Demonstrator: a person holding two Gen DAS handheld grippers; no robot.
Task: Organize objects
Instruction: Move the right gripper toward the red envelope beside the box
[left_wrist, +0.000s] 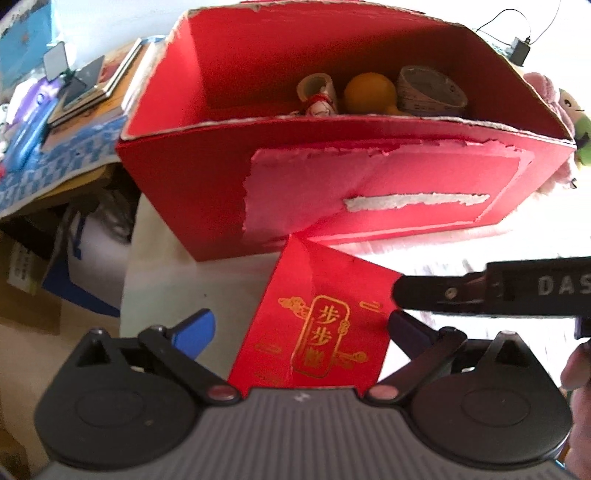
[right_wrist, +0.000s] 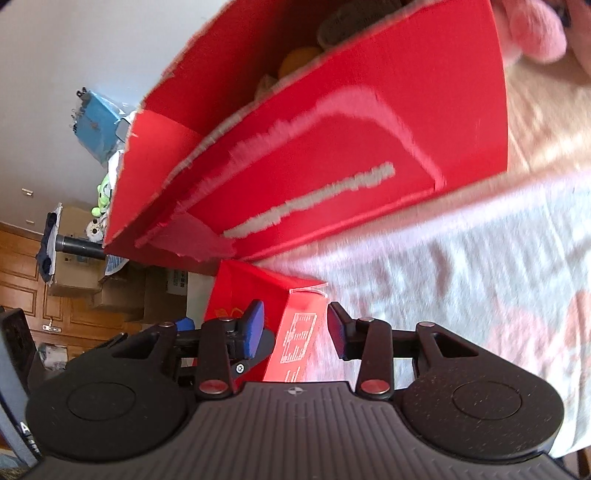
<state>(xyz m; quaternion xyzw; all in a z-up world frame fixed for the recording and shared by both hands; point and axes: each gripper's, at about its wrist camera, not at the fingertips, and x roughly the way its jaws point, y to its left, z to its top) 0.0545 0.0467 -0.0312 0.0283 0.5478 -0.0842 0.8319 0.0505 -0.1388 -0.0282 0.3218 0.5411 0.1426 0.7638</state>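
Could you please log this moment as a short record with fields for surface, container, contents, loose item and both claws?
surface: pale patterned cloth
container: large open red cardboard box with torn label patches
contents: orange round object, brown tape roll, small pale scroll-like item tied in red
loose item: small red carton with gold characters, in front of the box
left claw: open, fingers either side of the carton
right claw: open, straddling the carton's edge

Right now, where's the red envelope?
The red envelope stands between both open grippers, just in front of the red cardboard box, on the white cloth.
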